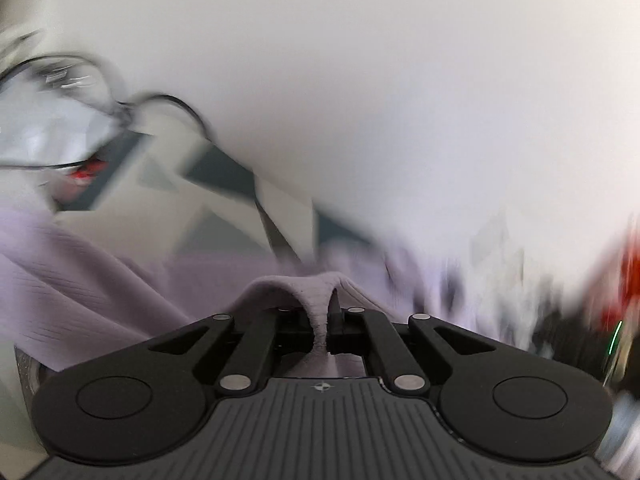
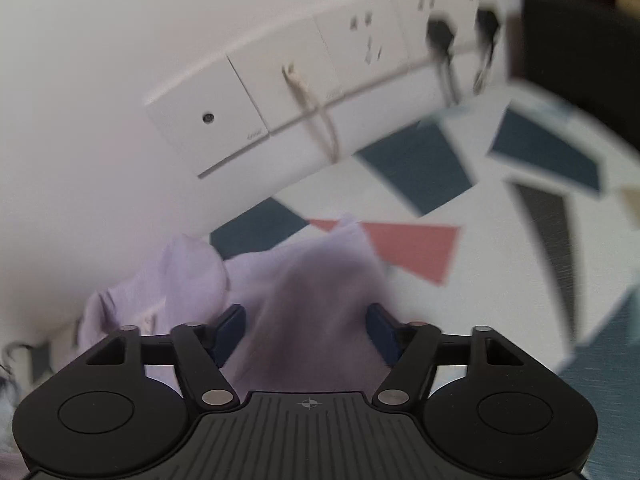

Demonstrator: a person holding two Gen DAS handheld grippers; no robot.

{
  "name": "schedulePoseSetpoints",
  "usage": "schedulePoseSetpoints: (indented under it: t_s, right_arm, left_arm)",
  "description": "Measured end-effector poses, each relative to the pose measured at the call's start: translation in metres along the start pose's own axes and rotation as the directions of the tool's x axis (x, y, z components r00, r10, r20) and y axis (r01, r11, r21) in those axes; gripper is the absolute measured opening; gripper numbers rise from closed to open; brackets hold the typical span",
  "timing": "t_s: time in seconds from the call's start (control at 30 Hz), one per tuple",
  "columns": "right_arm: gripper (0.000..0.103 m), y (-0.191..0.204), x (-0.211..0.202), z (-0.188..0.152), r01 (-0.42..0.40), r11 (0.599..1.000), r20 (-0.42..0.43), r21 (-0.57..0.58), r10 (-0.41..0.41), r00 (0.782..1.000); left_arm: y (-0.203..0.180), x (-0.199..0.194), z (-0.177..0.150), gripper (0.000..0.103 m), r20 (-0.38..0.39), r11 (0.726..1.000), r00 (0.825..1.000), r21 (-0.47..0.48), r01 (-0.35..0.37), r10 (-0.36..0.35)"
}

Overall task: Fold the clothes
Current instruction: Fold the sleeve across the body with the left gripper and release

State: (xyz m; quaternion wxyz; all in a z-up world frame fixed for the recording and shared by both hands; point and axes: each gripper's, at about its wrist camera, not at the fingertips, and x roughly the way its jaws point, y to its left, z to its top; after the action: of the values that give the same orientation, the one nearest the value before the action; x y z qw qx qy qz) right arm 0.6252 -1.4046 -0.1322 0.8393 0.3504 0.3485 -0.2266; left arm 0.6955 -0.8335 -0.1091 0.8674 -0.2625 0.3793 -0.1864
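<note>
Filling the far half of both views, one white wall [image 2: 100, 40] rises behind a table covered by one cloth patterned with dark blue, grey and coral triangles [image 2: 416, 248]. Along the wall in the right wrist view runs one row of five white plates [image 2: 320, 68]: one with a small round port at the left, one with a pale cable hanging from it, one free socket, and two sockets at the right, each taking a black plug. One lilac ribbed garment [image 1: 80, 280] lies crumpled on the near part of the table, spreading left in the left wrist view and reaching toward the wall in the right wrist view. The left gripper [image 1: 330, 328] is clenched on a narrow fold of that garment, which rises in a loop just past the fingertips. The right gripper [image 2: 306, 332] stands spread, a bunch of the lilac fabric lying between its blue pads [image 2: 230, 326]; whether they press on it is lost in blur. At far left in the left wrist view a blurred clear object with dark rims shows; what it is cannot be told.
</note>
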Motion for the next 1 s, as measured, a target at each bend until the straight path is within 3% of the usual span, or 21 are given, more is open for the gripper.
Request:
schedulePoseSetpoints:
  t_s: [0.03, 0.07, 0.17, 0.33, 0.37, 0.43, 0.5, 0.57, 0.7, 0.77, 0.83, 0.9, 1.0]
  right_arm:
    - [0.058, -0.002, 0.008, 0.003, -0.001, 1.000, -0.012, 0.029, 0.001, 1.000]
    - [0.057, -0.005, 0.015, 0.005, -0.002, 0.998, -0.020, 0.058, 0.004, 1.000]
    - [0.057, -0.003, 0.016, 0.010, -0.002, 0.996, 0.006, 0.085, 0.001, 1.000]
    - [0.056, -0.008, 0.012, 0.012, -0.009, 0.995, 0.036, 0.101, 0.005, 0.999]
    - [0.055, -0.012, 0.008, 0.013, -0.012, 0.993, 0.047, 0.116, 0.007, 0.999]
    - [0.055, -0.018, -0.003, 0.014, -0.022, 0.990, 0.065, 0.143, 0.012, 0.998]
    - [0.057, -0.026, -0.021, 0.011, -0.030, 0.986, 0.092, 0.162, 0.015, 0.996]
    - [0.060, -0.036, -0.042, 0.002, -0.041, 0.983, 0.122, 0.180, 0.020, 0.992]
    - [0.061, -0.057, -0.089, -0.030, -0.016, 0.983, 0.151, 0.182, -0.012, 0.988]
    - [0.061, -0.062, -0.106, -0.049, 0.034, 0.989, 0.136, 0.142, -0.054, 0.989]
    - [0.062, -0.063, -0.121, -0.071, 0.095, 0.993, 0.122, 0.069, -0.103, 0.987]
    - [0.067, -0.056, -0.129, -0.094, 0.165, 0.985, 0.130, -0.058, -0.156, 0.979]
    - [0.077, -0.039, -0.132, -0.127, 0.255, 0.923, 0.157, -0.286, -0.218, 0.963]
  left_arm:
    - [0.012, 0.001, 0.003, 0.004, 0.020, 0.997, 0.999, -0.080, -0.024, 0.025]
    - [0.016, 0.005, 0.001, 0.003, 0.010, 0.995, 0.999, -0.093, -0.037, 0.038]
    - [-0.002, 0.012, -0.005, 0.004, -0.027, 0.998, 0.998, 0.031, -0.061, 0.061]
    - [-0.003, 0.023, 0.011, 0.004, -0.018, 0.995, 0.996, 0.055, -0.082, 0.083]
    - [0.000, 0.029, 0.014, 0.006, -0.049, 0.993, 0.993, 0.057, -0.104, 0.107]
    - [0.005, 0.042, 0.020, 0.018, -0.123, 0.986, 0.980, 0.063, -0.152, 0.159]
    - [0.005, 0.047, 0.018, 0.049, -0.187, 0.972, 0.956, 0.113, -0.206, 0.224]
    - [0.002, 0.037, 0.012, 0.063, -0.178, 0.965, 0.956, 0.163, -0.207, 0.235]
    - [-0.009, 0.004, -0.008, 0.065, -0.156, 0.964, 0.968, 0.213, -0.162, 0.197]
    - [-0.018, -0.014, -0.024, 0.067, -0.147, 0.960, 0.974, 0.246, -0.130, 0.170]
    - [-0.031, -0.027, -0.047, 0.069, -0.123, 0.932, 0.975, 0.338, -0.132, 0.183]
    - [-0.041, -0.033, -0.071, 0.071, -0.094, 0.882, 0.971, 0.444, -0.158, 0.221]
    - [-0.049, -0.031, -0.101, 0.071, -0.091, 0.819, 0.961, 0.547, -0.171, 0.261]
